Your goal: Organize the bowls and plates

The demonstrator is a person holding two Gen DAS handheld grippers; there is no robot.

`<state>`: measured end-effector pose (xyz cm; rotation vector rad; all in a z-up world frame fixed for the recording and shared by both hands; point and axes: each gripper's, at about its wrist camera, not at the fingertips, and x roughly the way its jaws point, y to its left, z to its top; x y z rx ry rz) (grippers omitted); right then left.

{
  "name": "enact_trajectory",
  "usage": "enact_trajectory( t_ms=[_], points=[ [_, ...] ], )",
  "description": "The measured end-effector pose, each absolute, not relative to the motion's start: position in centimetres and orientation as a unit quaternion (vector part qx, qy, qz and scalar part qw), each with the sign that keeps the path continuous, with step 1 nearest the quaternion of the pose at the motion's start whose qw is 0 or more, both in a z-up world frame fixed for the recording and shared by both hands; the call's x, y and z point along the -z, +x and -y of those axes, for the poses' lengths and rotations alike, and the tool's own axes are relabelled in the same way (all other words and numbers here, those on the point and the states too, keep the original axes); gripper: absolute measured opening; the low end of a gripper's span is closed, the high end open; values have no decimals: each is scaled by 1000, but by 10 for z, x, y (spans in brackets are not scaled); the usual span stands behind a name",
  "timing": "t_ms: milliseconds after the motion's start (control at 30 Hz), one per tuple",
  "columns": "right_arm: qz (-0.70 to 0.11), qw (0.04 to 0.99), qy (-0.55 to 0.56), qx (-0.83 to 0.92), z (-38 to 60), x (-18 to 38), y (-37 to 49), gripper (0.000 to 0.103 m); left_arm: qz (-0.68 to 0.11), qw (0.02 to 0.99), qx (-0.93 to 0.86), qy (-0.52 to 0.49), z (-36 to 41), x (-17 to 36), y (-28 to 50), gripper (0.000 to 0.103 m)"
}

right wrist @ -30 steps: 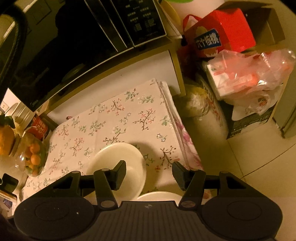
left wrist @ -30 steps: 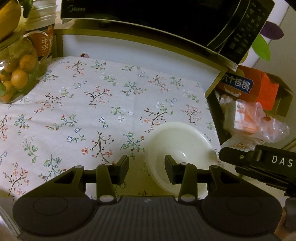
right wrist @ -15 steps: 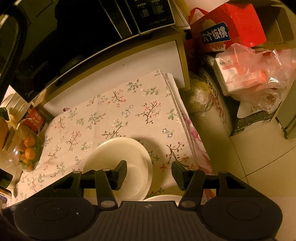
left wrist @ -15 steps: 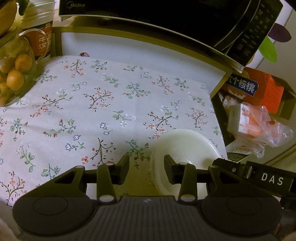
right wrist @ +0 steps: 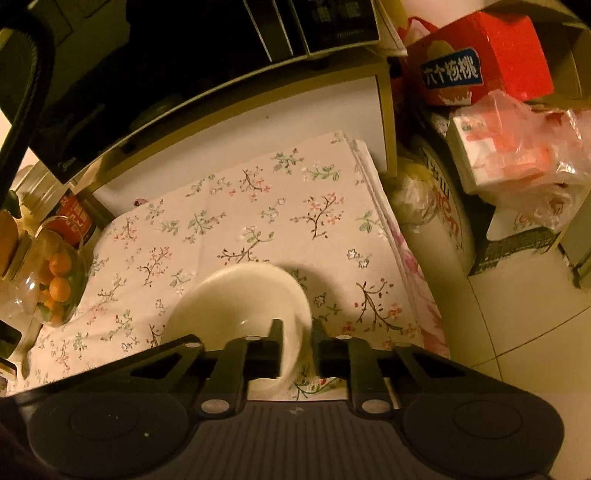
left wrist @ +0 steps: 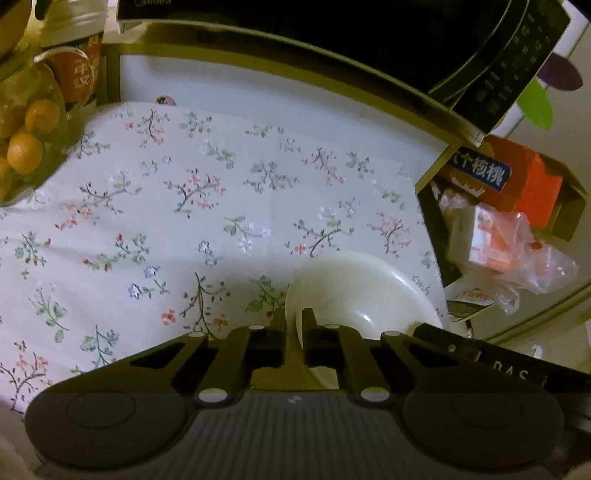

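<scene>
Floral tablecloth (left wrist: 207,206) covers the whole work area, and both tongs sit right at its near edge, clenched on the same white bowl (left wrist: 354,291). Left tongs (left wrist: 294,325) pinch the bowl's left rim, one jaw inside and one outside; right tongs (right wrist: 297,334) pinch its right rim the same way. I'd guess the step is lifting it with two hands, so keep both grips level and rise together, otherwise the rim can twist out of one side. Whether a plate sits under it, I can't tell. Further out from the tongs the cloth is bare, good room to set down. Farthest back, a microwave (left wrist: 332,33) overhangs, and a jar of oranges (left wrist: 29,147) stands far left.
</scene>
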<state>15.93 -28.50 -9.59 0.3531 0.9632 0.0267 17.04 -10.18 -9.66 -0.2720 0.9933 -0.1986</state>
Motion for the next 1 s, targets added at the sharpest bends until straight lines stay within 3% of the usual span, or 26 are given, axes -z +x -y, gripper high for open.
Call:
enact_trajectory(
  t_ms=[1000],
  points=[
    [-409,896,159,-67,257,32,110,7,-412,901,74,-116,76,41,111,7]
  ],
)
